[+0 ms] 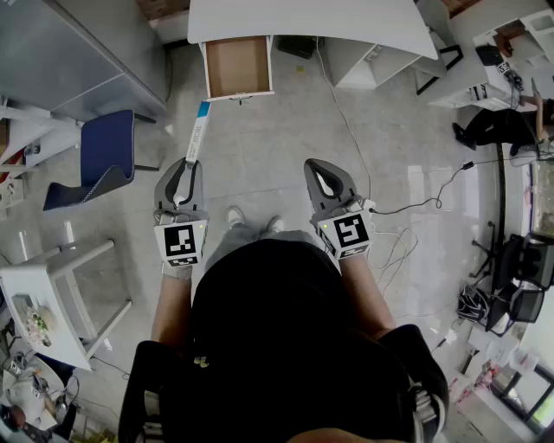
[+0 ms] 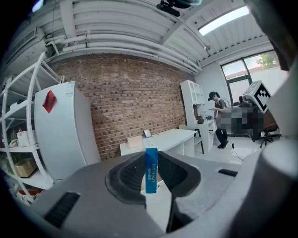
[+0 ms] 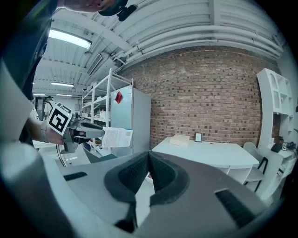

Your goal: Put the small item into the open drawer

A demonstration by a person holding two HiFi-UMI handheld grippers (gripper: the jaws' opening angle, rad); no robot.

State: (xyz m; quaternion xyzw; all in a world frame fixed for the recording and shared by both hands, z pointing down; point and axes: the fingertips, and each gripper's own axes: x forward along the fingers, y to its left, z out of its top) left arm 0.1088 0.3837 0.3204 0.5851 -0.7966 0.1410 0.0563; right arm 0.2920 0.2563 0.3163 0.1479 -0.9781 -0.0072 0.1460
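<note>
A long, slim blue-and-white box (image 1: 197, 131) sticks out forward from my left gripper (image 1: 184, 166), which is shut on its near end. In the left gripper view the box (image 2: 151, 168) stands upright, clamped between the jaws of the left gripper (image 2: 151, 182). The open drawer (image 1: 236, 67), brown inside and empty, juts out from under the white desk (image 1: 312, 17) straight ahead, well beyond the box's tip. My right gripper (image 1: 322, 171) hangs level with the left one, shut with nothing in it. Its pads meet in the right gripper view (image 3: 149, 163).
A blue chair (image 1: 95, 160) stands to the left, with a grey cabinet (image 1: 61, 52) behind it. At the near left is a white stool (image 1: 52, 294). Cables (image 1: 407, 208) trail over the floor on the right. A person (image 2: 218, 118) stands by shelves far off.
</note>
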